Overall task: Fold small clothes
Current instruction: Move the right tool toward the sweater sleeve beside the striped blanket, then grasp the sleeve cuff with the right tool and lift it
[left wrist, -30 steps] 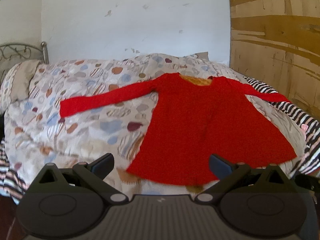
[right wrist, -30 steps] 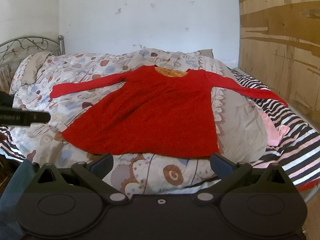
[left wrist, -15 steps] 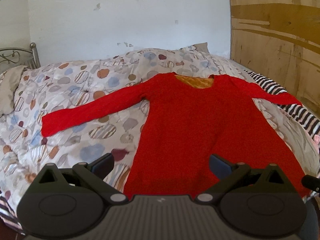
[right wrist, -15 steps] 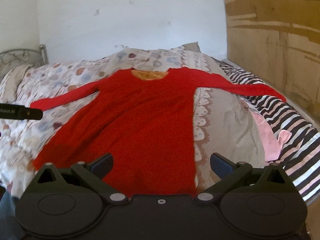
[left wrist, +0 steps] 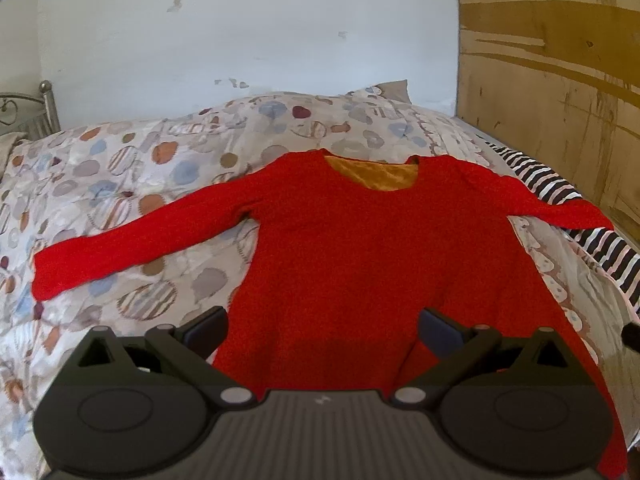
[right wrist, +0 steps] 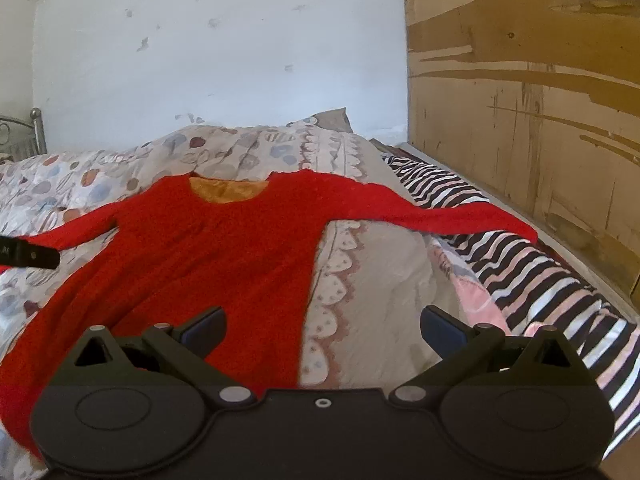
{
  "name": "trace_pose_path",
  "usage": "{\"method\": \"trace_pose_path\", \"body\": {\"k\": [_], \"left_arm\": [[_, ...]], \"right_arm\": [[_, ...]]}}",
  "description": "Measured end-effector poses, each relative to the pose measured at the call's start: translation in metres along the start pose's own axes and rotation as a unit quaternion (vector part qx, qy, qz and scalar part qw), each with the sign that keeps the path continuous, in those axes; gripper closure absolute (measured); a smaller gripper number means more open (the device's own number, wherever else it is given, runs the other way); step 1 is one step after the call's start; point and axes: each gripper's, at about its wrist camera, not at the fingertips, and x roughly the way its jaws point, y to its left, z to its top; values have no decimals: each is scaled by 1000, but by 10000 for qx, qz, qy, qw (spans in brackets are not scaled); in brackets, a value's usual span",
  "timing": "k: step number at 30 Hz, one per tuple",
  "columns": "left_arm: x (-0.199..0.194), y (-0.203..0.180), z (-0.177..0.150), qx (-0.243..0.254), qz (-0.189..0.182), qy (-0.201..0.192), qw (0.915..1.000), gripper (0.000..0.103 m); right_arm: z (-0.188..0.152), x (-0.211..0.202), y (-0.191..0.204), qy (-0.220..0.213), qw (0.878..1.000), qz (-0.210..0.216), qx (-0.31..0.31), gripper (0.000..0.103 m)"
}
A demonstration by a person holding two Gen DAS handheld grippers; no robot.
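Observation:
A red long-sleeved dress (left wrist: 360, 248) lies spread flat on the bed, neck away from me, both sleeves stretched out sideways. It also shows in the right wrist view (right wrist: 208, 252). My left gripper (left wrist: 324, 330) is open and empty, above the dress's lower part near the hem. My right gripper (right wrist: 322, 328) is open and empty, above the dress's right edge and the beige cover. The left gripper's finger (right wrist: 30, 256) shows at the left edge of the right wrist view.
The bed carries a patterned duvet (left wrist: 132, 184) with coloured ovals and a beige scalloped cover (right wrist: 380, 264). A black-white-pink striped sheet (right wrist: 532, 272) runs along the right side. A wooden panel (right wrist: 520, 100) stands to the right, a white wall (left wrist: 240, 40) behind, a metal headboard (left wrist: 28, 116) at far left.
Both grippers have moved forward over the bed, so the dress looks larger and its hem now lies under them. Both stay open. The dress has not moved.

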Motion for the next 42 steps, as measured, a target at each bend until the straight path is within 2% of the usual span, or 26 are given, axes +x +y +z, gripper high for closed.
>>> {"method": "trace_pose_path", "body": {"k": [8,14,17,19,24,26,28,33,36,39,42], "left_arm": [[52,-23,5,-118,-76,87,9999,0],[87,-45,-1,-71,-123,128,9998,0],[100,-58,-7,-62,-257,47,9996,0],[104,-66,-12,-82,-343,-21,9994,0],[114,-87,-28,28,-675,-98,9977,0],[116,-95,-35,144,-742,-113,9971,0],[117,-102,-40,286,-689,-152,9971,0],[119,-106,-48,321,-622,-235,9973,1],[121,-104,-52,262,-658,-286,9971,1],[121,-105,-55,272,-660,-309,9970,1],[121,-106,-57,314,-624,-346,9970,1]], "right_arm": [[17,35,-41,-338,9987,-334,-203,0],[26,80,-85,-316,9983,-412,-253,0],[27,108,-106,28,9995,-181,-271,0],[26,127,-121,233,9995,-120,-162,0],[29,159,-152,318,9985,-446,19,0],[35,172,-171,312,9973,-565,344,0],[41,182,-193,255,9949,-502,831,0],[57,217,-236,249,9805,-666,1835,1],[63,234,-259,186,9685,-818,2345,7],[65,252,-286,134,9466,-970,3072,14],[58,262,-307,76,9172,-1043,3844,23]]}}
